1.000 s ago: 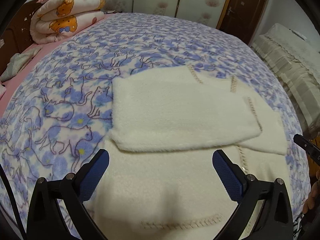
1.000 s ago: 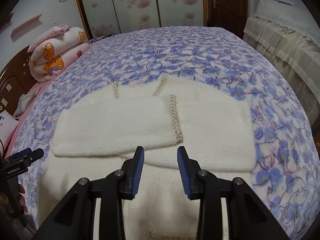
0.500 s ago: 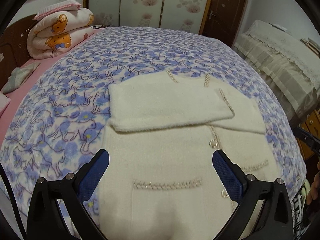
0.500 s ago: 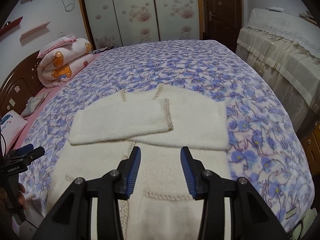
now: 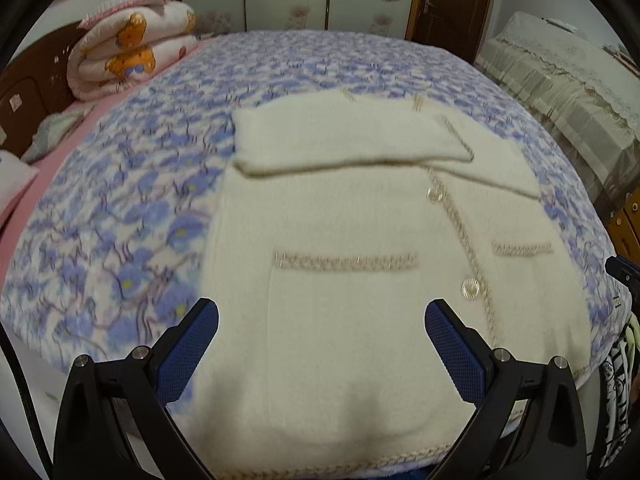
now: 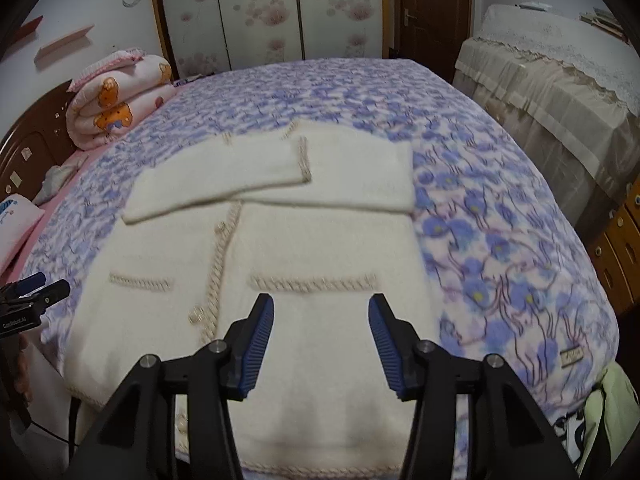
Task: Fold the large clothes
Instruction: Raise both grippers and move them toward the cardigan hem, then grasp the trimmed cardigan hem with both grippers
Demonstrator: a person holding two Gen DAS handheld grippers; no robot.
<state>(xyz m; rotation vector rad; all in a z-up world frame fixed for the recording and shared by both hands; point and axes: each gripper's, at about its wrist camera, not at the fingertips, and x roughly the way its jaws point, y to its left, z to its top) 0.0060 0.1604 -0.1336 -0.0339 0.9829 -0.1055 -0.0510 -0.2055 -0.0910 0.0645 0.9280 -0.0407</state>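
A cream knitted cardigan [image 5: 352,216] [image 6: 304,240] lies flat on the bed, front up, with both sleeves folded across its chest. Braided trim marks its button band and two pockets. My left gripper [image 5: 322,314] hangs open and wide above the cardigan's lower left part, nothing between its blue pads. Over the lower right part, near the right pocket, my right gripper [image 6: 321,308] is opening its jaws, and nothing sits between them. The cardigan's hem lies at the bed's near edge, under both grippers.
A blue floral blanket [image 5: 120,216] [image 6: 500,216] covers the bed. A rolled pink bear-print quilt [image 5: 132,52] [image 6: 116,100] sits at the far left by the wooden headboard. A cloth-covered piece of furniture [image 6: 560,92] stands to the right, wooden drawers [image 6: 620,248] beside it.
Both grippers have drawn back from the folded sleeves toward the cardigan's hem, so more of the body and pockets shows. The right gripper's jaws have spread wider. The left stays wide open.
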